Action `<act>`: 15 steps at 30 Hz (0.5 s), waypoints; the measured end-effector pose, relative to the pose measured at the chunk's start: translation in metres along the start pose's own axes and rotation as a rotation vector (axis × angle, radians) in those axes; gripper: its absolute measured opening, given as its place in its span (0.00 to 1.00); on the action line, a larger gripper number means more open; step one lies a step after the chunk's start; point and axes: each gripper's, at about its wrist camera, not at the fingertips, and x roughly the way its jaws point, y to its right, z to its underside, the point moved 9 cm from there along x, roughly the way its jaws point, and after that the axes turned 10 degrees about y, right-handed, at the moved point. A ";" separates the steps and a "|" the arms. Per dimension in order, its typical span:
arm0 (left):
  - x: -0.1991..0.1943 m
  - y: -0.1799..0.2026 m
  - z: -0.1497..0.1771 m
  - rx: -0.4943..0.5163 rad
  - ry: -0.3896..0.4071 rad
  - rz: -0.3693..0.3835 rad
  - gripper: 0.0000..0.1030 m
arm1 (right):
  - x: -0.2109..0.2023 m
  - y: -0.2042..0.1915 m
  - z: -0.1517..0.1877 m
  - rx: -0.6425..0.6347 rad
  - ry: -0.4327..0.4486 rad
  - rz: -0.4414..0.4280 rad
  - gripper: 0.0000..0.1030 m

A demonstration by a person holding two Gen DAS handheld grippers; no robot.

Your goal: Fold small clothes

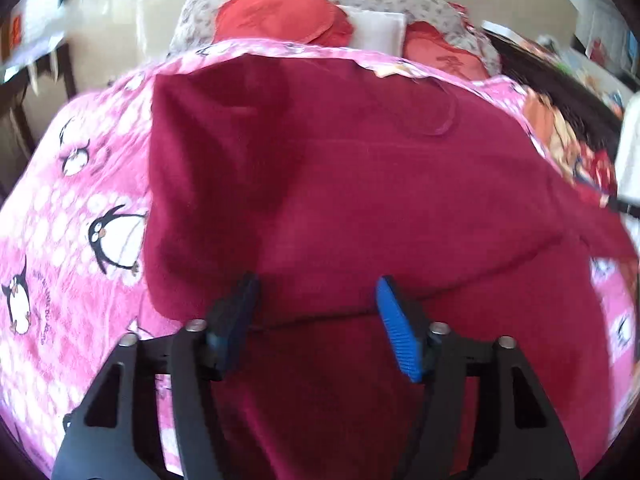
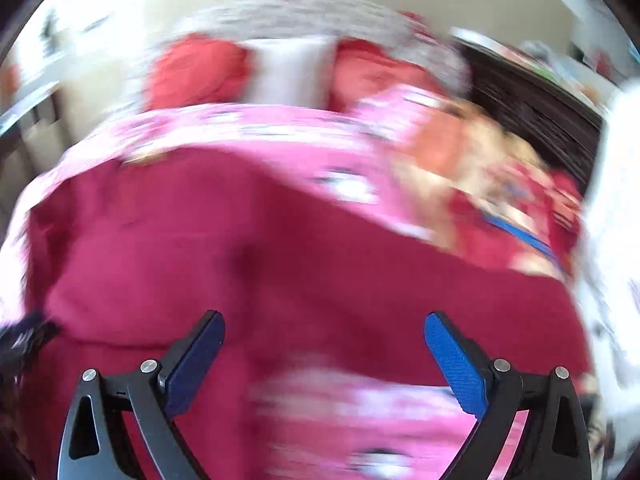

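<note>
A dark red garment (image 1: 340,184) lies spread on a pink penguin-print blanket (image 1: 68,208). A fold edge crosses it near my left gripper (image 1: 316,286), which is open and empty just above the cloth, blue pads apart. In the right wrist view the same garment (image 2: 248,256) fills the middle, blurred by motion. My right gripper (image 2: 324,322) is wide open and empty above the garment's near edge, with pink blanket (image 2: 360,408) showing below it.
Red cushions (image 1: 276,16) and a white folded cloth (image 1: 378,30) lie at the bed's far end on a floral cover. A patterned orange-red textile (image 1: 568,140) lies at the right, beside dark furniture (image 1: 560,84). A white object (image 2: 616,208) stands at the far right.
</note>
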 end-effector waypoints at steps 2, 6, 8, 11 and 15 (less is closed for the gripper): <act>0.004 0.001 0.000 0.010 -0.007 -0.013 0.68 | 0.009 0.054 0.000 -0.011 -0.063 0.088 0.90; 0.009 0.006 0.000 0.016 -0.015 -0.002 0.74 | 0.028 0.172 0.015 0.052 -0.234 0.173 0.90; 0.011 0.007 0.001 0.017 -0.014 -0.002 0.74 | 0.038 0.207 0.033 0.155 -0.331 0.133 0.90; 0.006 0.006 0.004 0.015 -0.013 0.000 0.74 | 0.043 0.230 0.044 0.159 -0.338 0.127 0.90; 0.006 0.007 0.005 0.017 -0.013 -0.002 0.74 | 0.058 0.257 0.066 0.285 -0.363 0.080 0.92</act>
